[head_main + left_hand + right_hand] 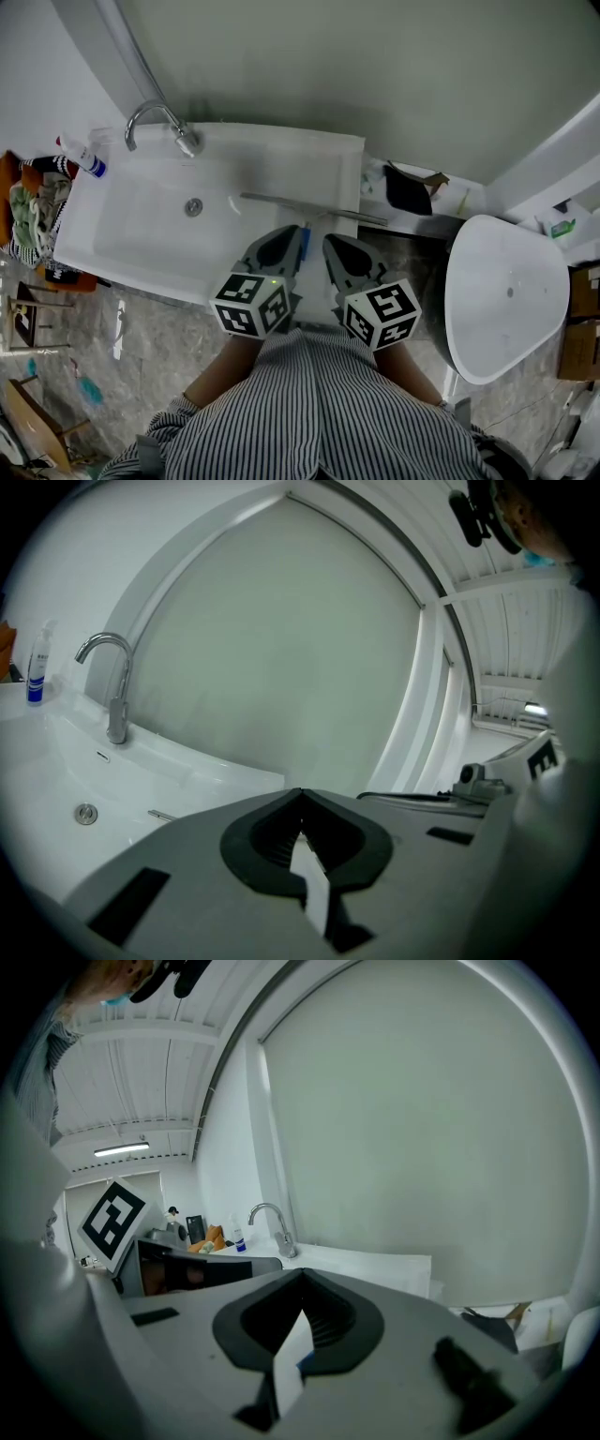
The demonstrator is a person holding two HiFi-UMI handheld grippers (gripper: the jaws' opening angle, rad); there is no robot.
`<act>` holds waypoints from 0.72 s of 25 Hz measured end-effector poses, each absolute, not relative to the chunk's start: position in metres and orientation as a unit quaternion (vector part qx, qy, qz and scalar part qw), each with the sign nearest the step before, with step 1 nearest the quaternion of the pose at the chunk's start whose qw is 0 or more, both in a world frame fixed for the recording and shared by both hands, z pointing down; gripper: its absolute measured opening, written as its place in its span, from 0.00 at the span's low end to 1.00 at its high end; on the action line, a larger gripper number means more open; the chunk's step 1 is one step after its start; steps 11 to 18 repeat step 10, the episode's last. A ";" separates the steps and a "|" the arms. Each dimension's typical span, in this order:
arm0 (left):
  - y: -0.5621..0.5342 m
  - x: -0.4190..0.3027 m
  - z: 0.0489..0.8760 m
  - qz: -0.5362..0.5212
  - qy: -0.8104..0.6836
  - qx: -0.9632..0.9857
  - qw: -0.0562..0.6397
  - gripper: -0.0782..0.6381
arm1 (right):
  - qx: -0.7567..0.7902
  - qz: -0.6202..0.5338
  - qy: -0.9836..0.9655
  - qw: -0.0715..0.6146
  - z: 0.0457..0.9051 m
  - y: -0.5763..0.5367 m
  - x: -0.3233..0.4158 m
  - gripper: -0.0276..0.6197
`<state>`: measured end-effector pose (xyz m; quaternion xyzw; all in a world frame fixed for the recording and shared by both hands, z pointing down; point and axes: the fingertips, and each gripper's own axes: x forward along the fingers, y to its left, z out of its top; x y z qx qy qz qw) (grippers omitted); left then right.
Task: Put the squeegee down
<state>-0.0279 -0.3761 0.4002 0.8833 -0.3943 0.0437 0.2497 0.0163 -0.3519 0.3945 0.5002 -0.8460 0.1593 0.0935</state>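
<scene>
Squeegee (309,208): flat on the sink's (141,239) right side, blue handle between both gripper tips.
Left gripper (301,795): jaws together, empty.
Right gripper (302,1277): jaws together, empty, beside the left.

A long grey squeegee (310,207) lies crosswise just ahead of your left tong (294,231) and right tong (331,242); to their left the white ceramic basin (141,225) is open.

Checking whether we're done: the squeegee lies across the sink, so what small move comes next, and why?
Probably just draw both grippers back. The squeegee already rests on the sink, and the left gripper and right gripper both show fingers shut on nothing.
</scene>
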 end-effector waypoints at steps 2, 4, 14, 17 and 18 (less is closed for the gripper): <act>-0.377 -0.028 0.400 0.043 -0.395 0.883 0.251 0.13 | 0.499 0.160 -0.846 0.096 0.396 -0.351 0.016 0.07; -0.376 -0.026 0.400 0.043 -0.394 0.883 0.251 0.13 | 0.498 0.164 -0.846 0.096 0.397 -0.351 0.017 0.07; -0.374 -0.015 0.405 0.049 -0.383 0.887 0.253 0.13 | 0.495 0.166 -0.847 0.100 0.400 -0.349 0.016 0.07; -0.374 -0.015 0.405 0.049 -0.383 0.887 0.253 0.13 | 0.495 0.166 -0.847 0.100 0.400 -0.349 0.016 0.07; -0.374 -0.015 0.405 0.049 -0.383 0.887 0.253 0.13 | 0.495 0.166 -0.847 0.100 0.400 -0.349 0.016 0.07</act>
